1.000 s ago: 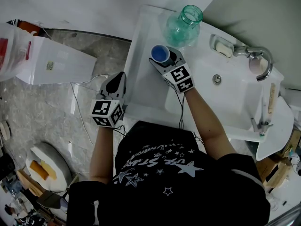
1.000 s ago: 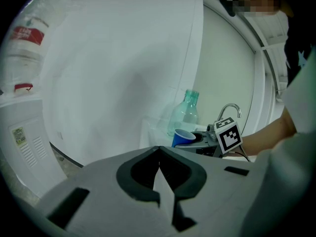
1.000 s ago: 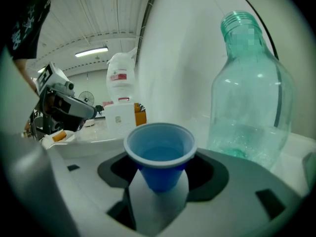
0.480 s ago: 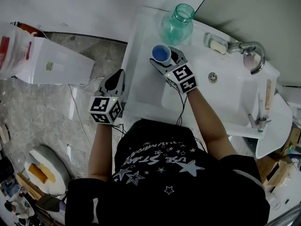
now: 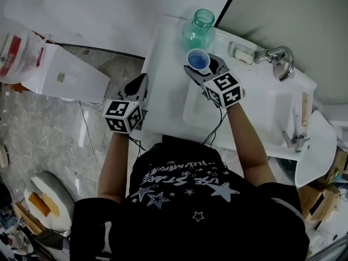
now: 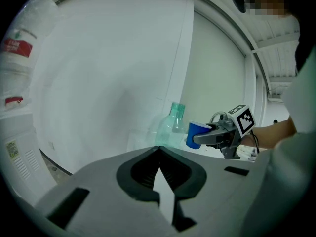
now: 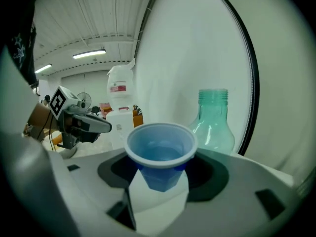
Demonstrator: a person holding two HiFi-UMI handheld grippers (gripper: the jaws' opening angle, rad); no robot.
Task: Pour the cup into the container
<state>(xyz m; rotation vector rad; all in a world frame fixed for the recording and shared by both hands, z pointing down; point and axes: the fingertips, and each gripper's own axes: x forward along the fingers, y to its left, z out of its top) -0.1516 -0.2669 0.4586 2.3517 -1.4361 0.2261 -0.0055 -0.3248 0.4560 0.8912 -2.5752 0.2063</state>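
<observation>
holding a blue cup (image 5: pixel 199 60) in the right gripper (image 5: pixel 203 69) — jaws stopped partway apart, pads pressed on the cup's lower wall from both sides. kept upright there, rim level, with some liquid showing low inside. carried at about shoulder height of the green glass container (image 5: pixel 198 30), below its open mouth and just at 6 o'clock of it in the head view; touching it or not, hard to tell. upright at the far left corner of the white surface (image 5: pixel 163 99), the container itself, and in the right gripper view at 1 o'clock of the cup, just behind the rim. at 8 o'clock of the cup, well apart from it, the left gripper (image 5: pixel 142 81) — jaws closed together on nothing, tips aimed toward 12 o'clock along the surface's left edge. at 3 o'clock of the cup, a curved metal faucet (image 5: pixel 276 56), with a soap dish (image 5: pixel 241 52) between it and the container. at 4 o'clock, the sink basin (image 5: pixel 255 110) sunk into the surface. off at 9 o'clock on the stone floor (image 5: pixel 49 140), a white box (image 5: pixel 68 72), and beside it a translucent jug (image 5: pixel 16 45) with a red label.
</observation>
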